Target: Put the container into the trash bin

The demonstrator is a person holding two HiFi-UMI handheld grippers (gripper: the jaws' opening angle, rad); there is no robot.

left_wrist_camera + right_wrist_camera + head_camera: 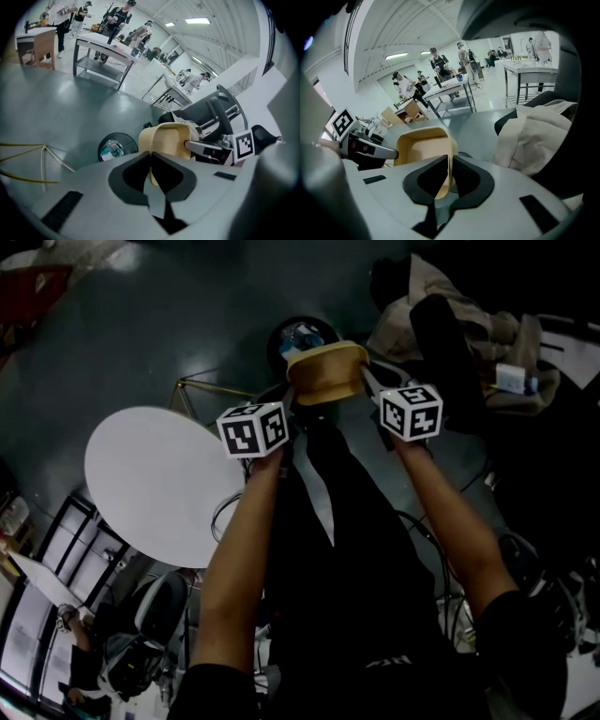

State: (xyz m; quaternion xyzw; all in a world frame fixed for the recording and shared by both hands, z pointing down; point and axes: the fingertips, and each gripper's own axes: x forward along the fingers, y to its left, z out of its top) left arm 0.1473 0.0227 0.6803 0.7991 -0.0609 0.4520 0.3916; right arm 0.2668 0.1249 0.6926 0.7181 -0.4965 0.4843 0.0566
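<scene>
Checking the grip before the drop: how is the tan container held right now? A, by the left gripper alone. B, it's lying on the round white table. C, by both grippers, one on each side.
C: the left gripper and the right gripper each clamp a side wall of the container.

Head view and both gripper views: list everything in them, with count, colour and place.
container: one, tan, held in the air near the trash bin, a tool on each side wall.
trash bin: one, black, round, on the floor.
bottle: one, clear, inside the trash bin.
round table: one, white, left of the arms.
cloth: one, beige, heaped to the right.
wire frame: one, yellow, on the floor by the table.
people: several, far off at steel benches.
left tool: one, grey, shut on the container.
right tool: one, grey, shut on the container.
</scene>
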